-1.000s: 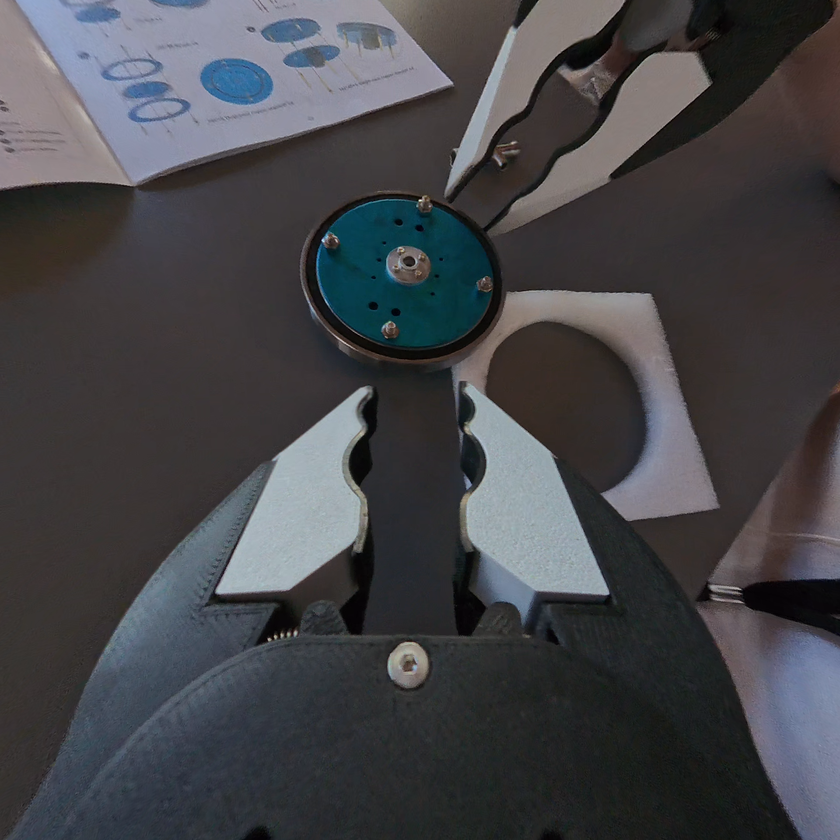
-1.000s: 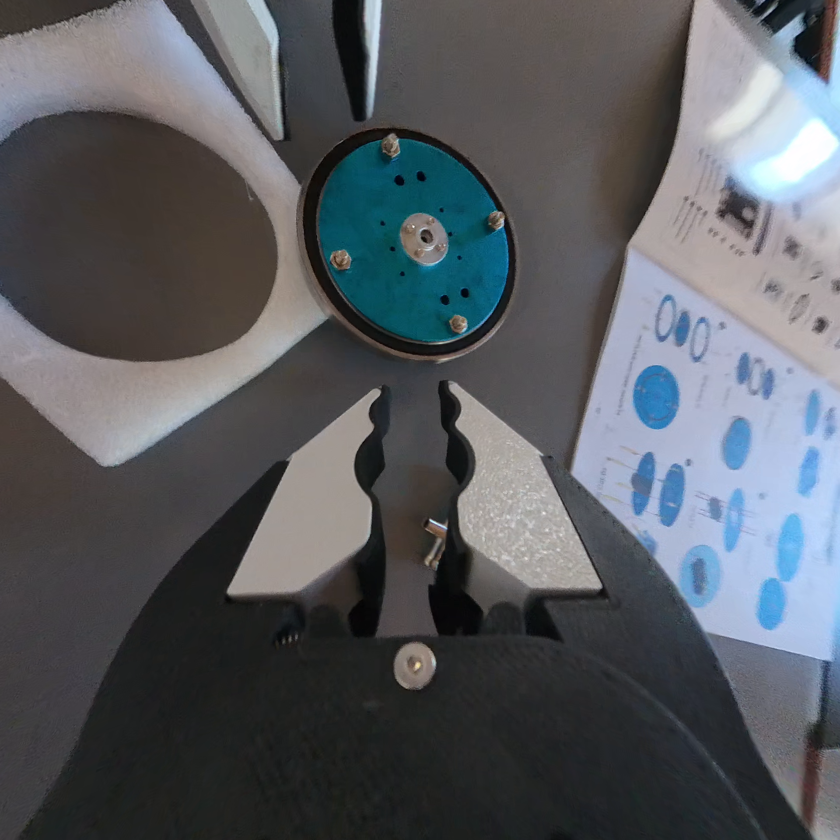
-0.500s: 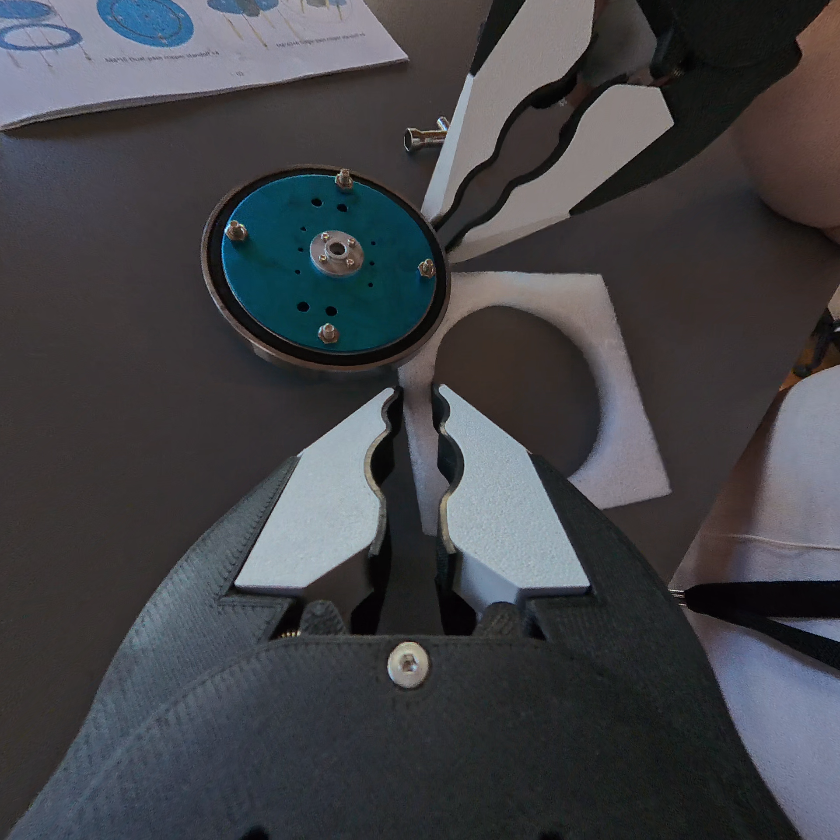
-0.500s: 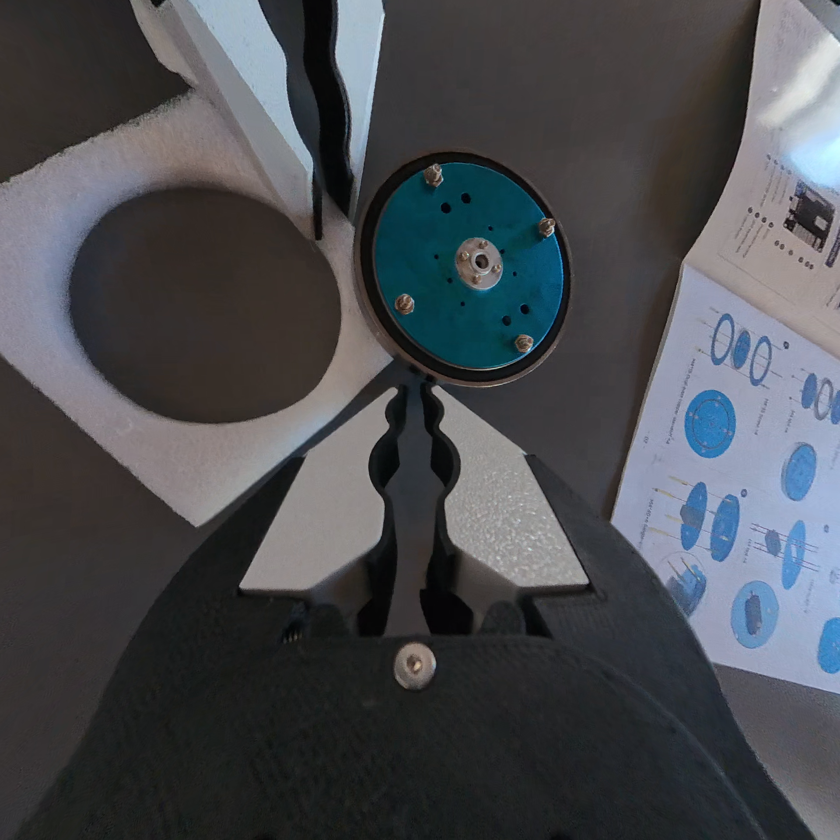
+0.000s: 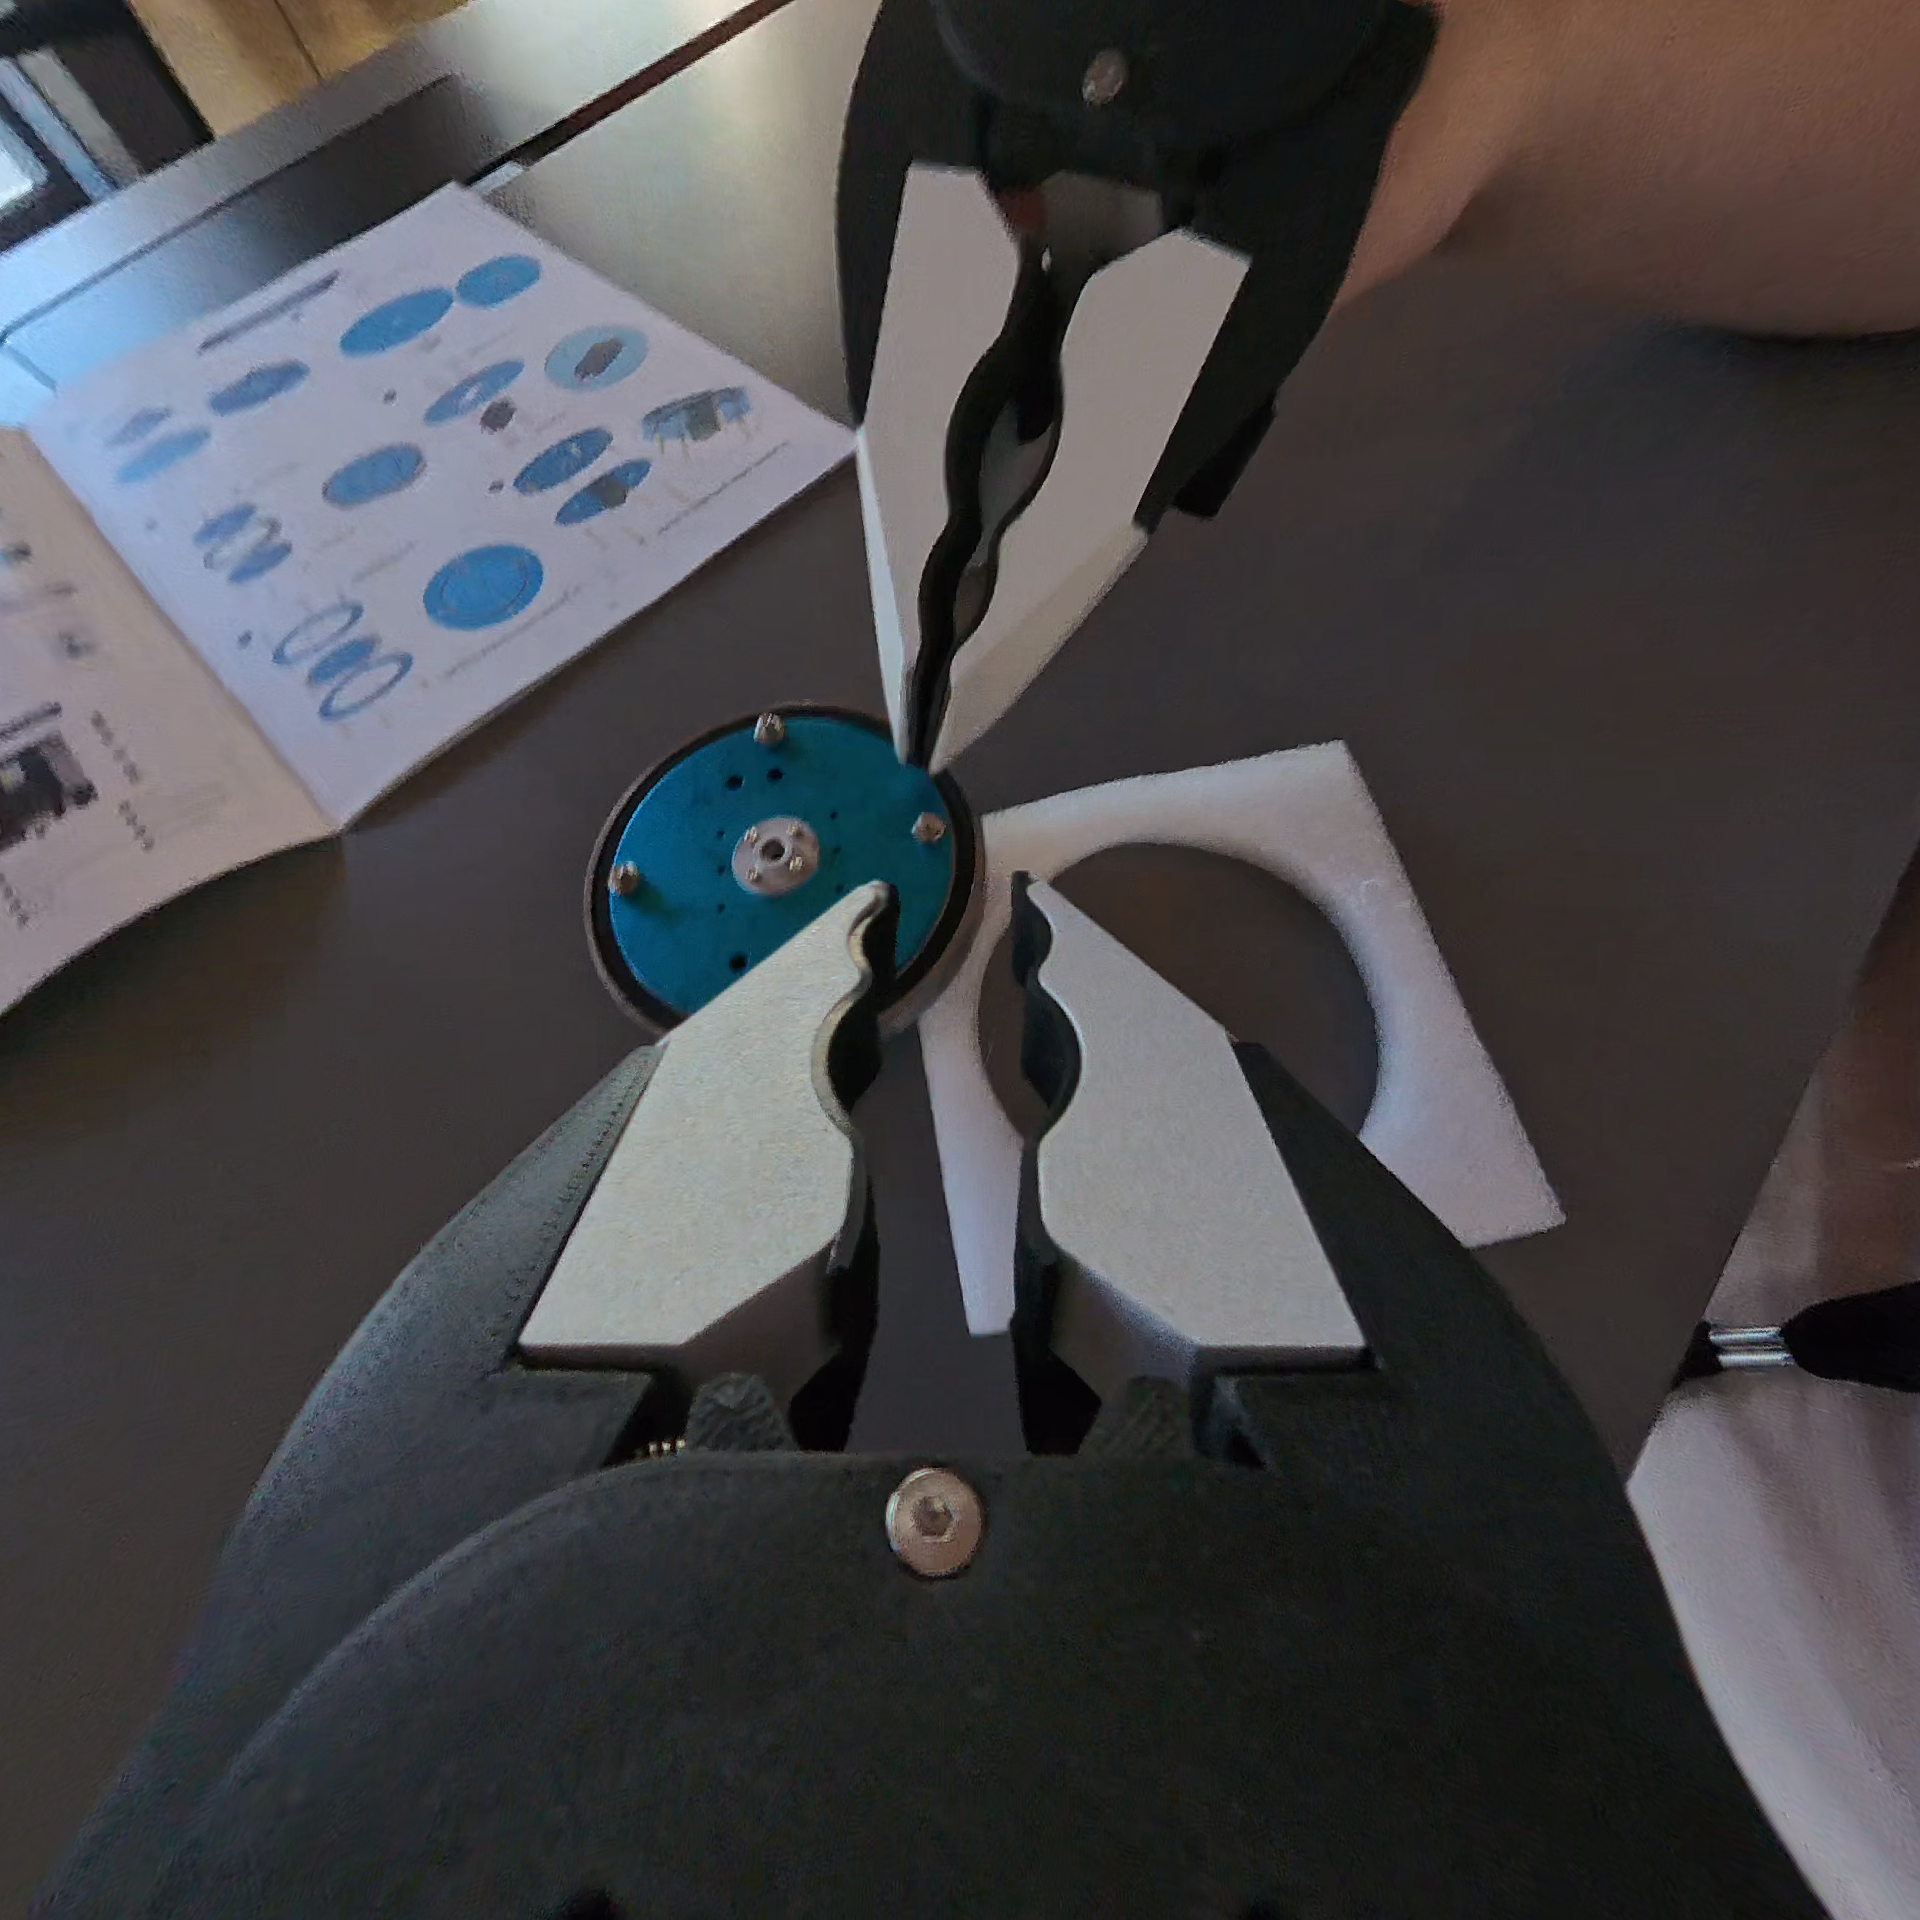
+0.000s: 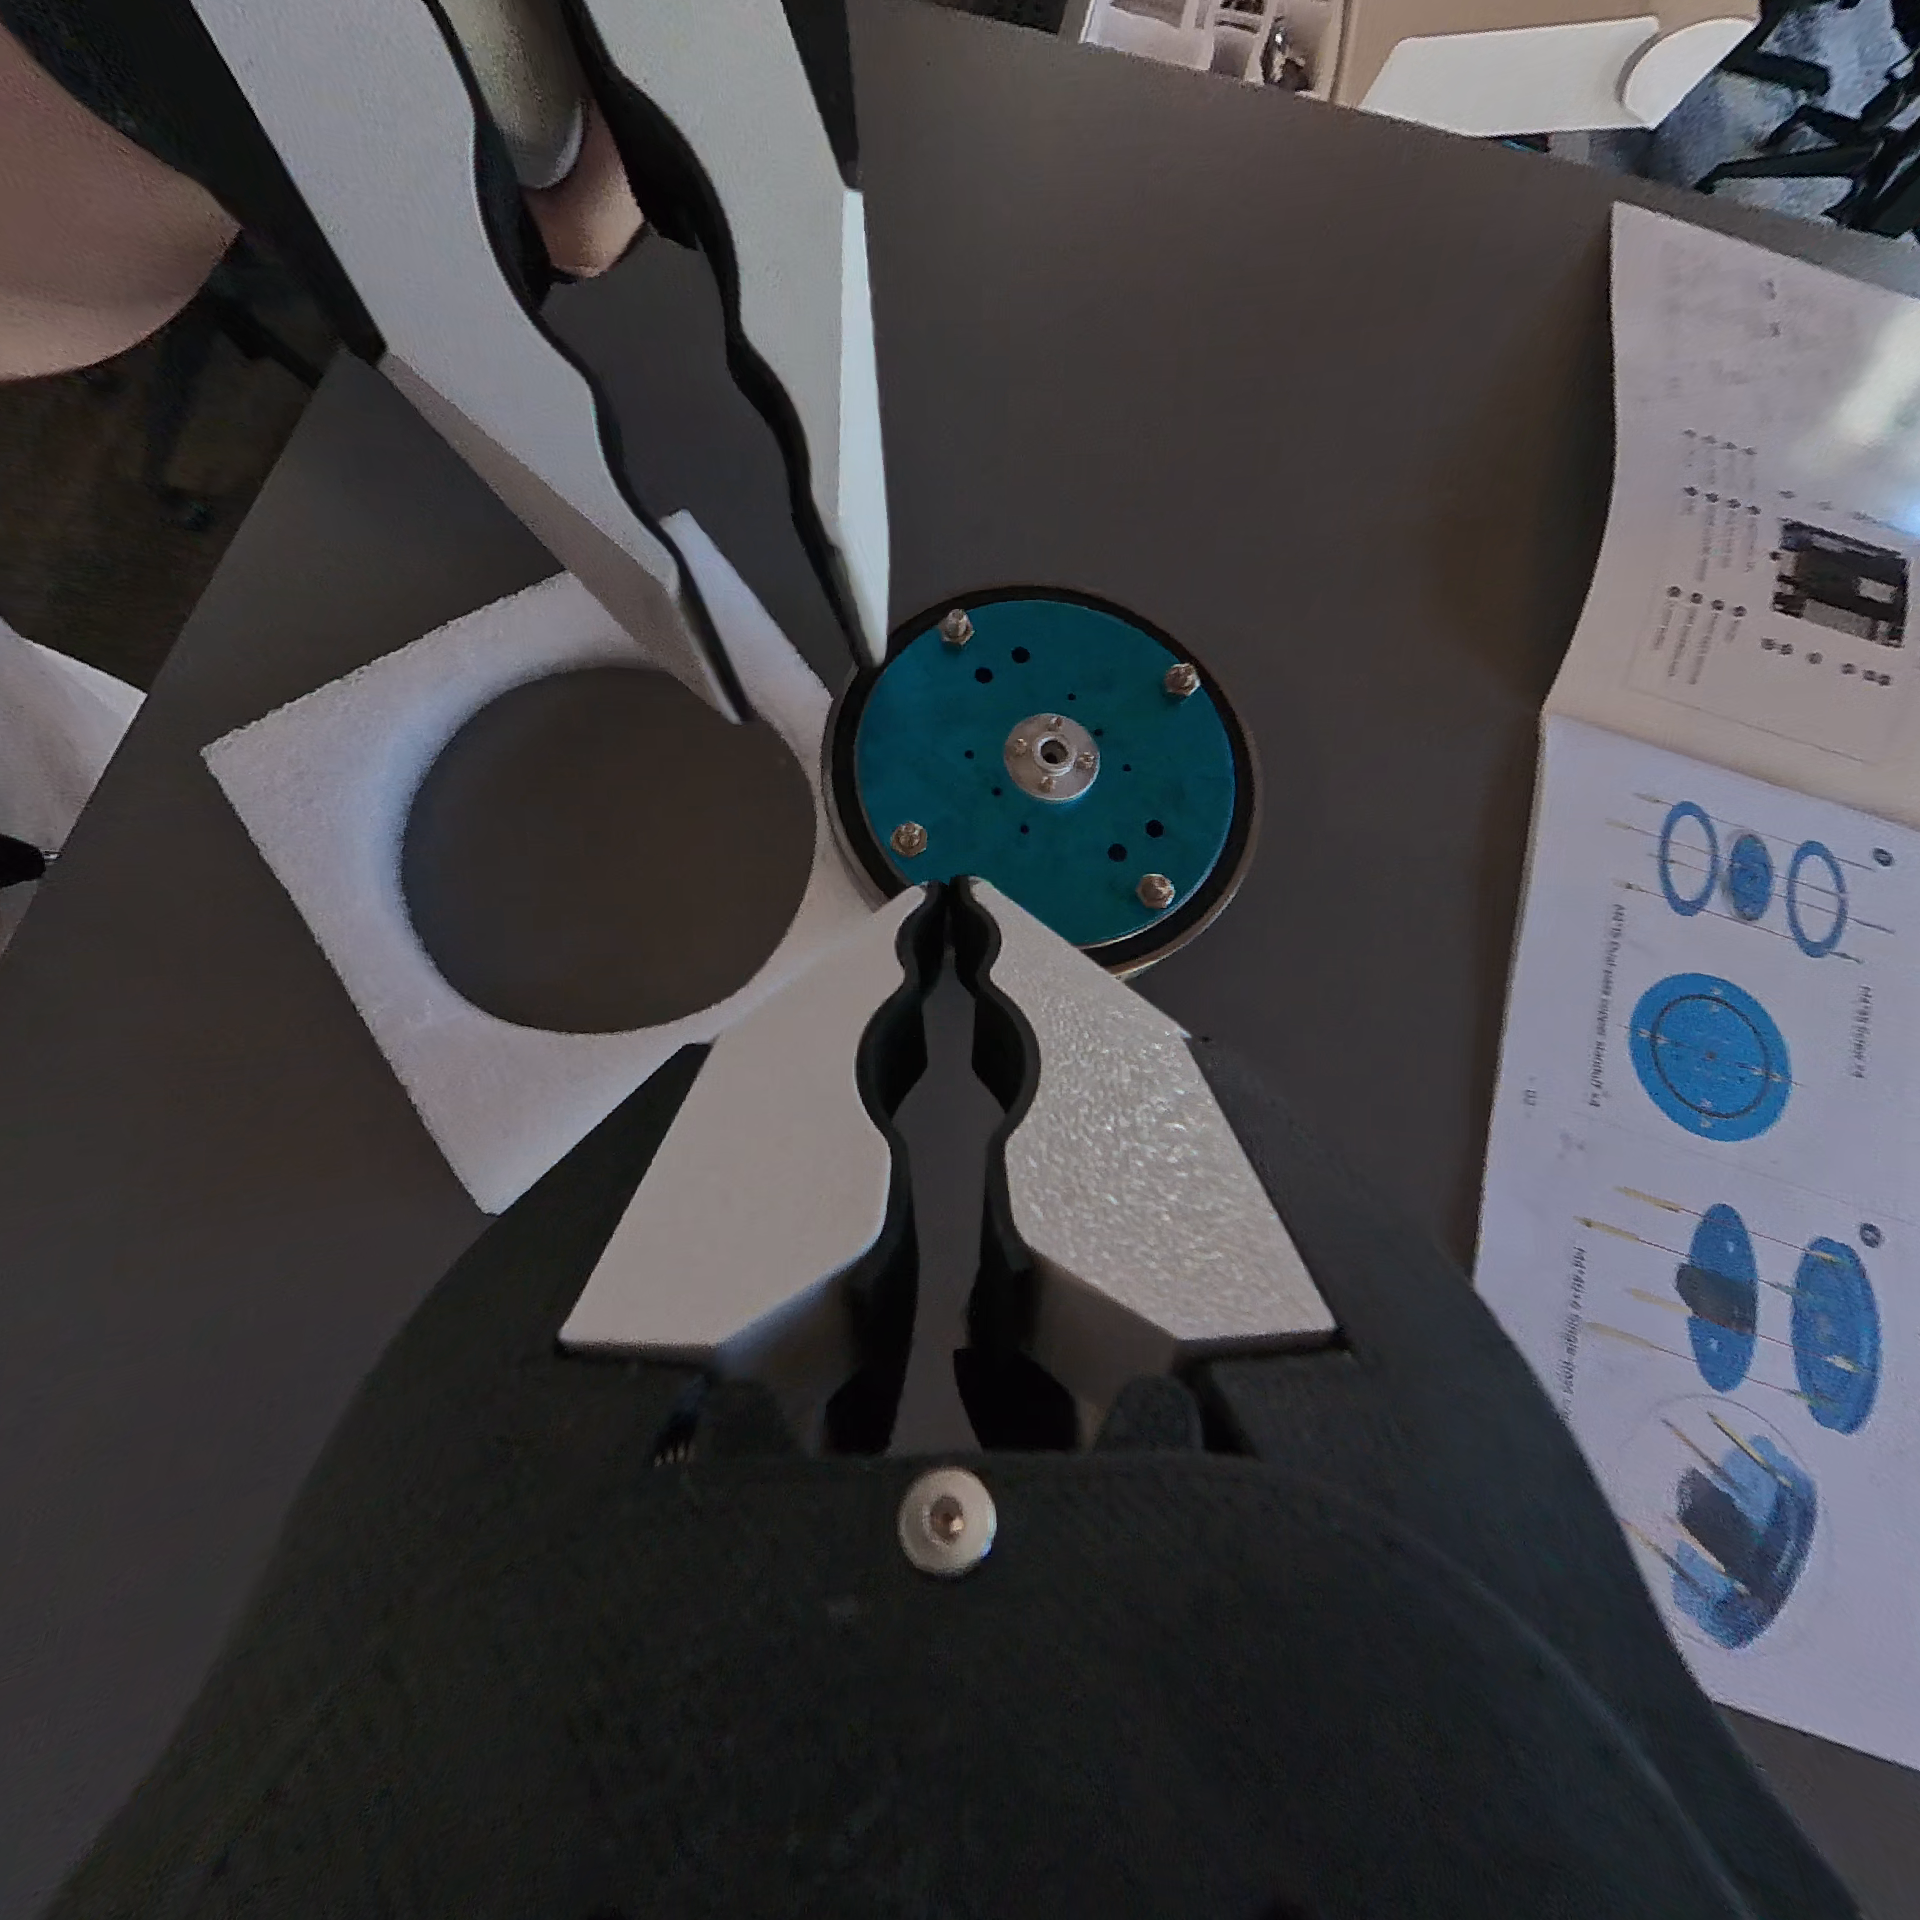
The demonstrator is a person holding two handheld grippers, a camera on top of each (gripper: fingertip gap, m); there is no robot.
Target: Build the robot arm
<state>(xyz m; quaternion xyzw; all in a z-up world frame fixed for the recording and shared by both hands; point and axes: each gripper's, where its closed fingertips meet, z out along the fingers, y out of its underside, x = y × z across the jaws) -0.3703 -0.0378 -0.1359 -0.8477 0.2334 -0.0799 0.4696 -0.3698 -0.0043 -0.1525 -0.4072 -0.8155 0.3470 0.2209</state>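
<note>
A round blue disc with a metal hub, small nuts and a black outer ring lies on the dark table; it also shows in the right wrist view. My right gripper is shut on the disc's near rim; in the left wrist view it comes down from above onto the far rim. My left gripper is open and straddles the disc's right rim, one finger over the disc, the other over the white foam square. In the right wrist view its tips stand between foam and disc.
The foam square with a round cut-out touches the disc. An open booklet with blue diagrams lies beside it, and shows in the right wrist view. A person's arm and white cloth are at the right. The table's edge is close. The gap from one gripper's tips to the other's is roughly 4 centimetres.
My right gripper has closed its jaws on the disc's rim. My left gripper has opened wider and moved onto the disc's opposite rim. Both cameras now stand higher above the table.
</note>
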